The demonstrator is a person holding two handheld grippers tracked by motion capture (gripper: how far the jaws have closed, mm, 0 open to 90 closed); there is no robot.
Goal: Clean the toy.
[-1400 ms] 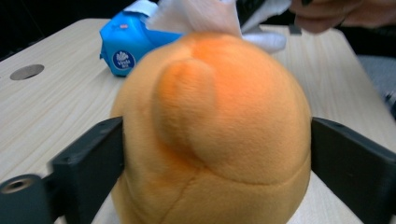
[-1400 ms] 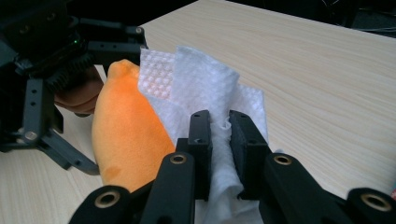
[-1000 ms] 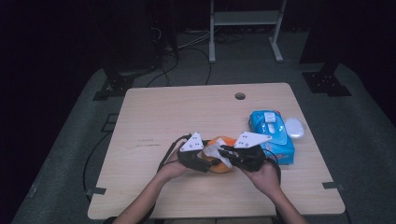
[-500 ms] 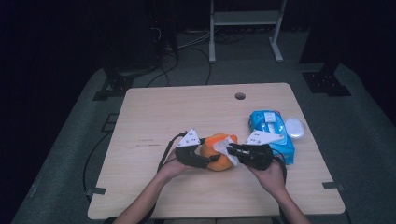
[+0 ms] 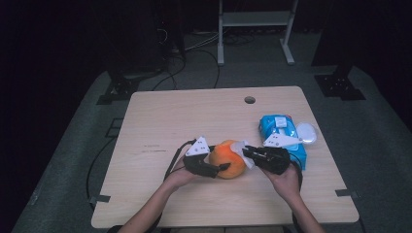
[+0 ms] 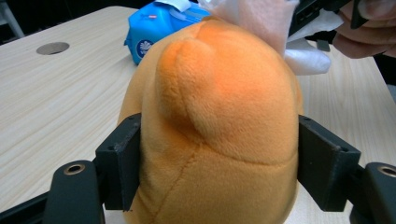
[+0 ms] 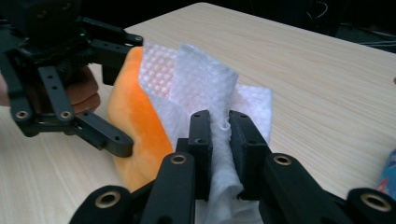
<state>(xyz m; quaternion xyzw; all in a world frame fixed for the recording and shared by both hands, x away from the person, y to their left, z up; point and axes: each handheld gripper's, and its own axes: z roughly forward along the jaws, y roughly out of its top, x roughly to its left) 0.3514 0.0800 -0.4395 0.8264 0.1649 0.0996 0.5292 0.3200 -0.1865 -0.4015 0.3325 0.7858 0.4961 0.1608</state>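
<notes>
Since a second earlier, your right claw (image 5: pixel 248 154) had slid toward the right edge of the surface (image 5: pixel 194 116), carrying its white wipe (image 7: pixel 205 93) off the top of the orange plush toy (image 5: pixel 227 159) to the toy's right flank, while your left claw (image 5: pixel 219 167) had kept its place. The toy sat near the front edge, roughly midway along it. In the left gripper view your left claw was clamped on the toy (image 6: pixel 219 121), one jaw pressed into each side of its soft body, with the toy bulging up and forward between them. Your right claw was closed tight on the wipe, whose pinched fold stood up between the two jaws in the right gripper view and spread out beyond them. The wipe's free end lay against the toy's side (image 7: pixel 135 107), so the toy sat just ahead of your right claw, touching the wipe rather than the jaws. Your left claw (image 7: pixel 98 93) showed there too, gripping the toy from the opposite side. A blue pack of wipes (image 5: pixel 282 131) lay close behind your right hand (image 5: pixel 286 182), toward the right edge.
</notes>
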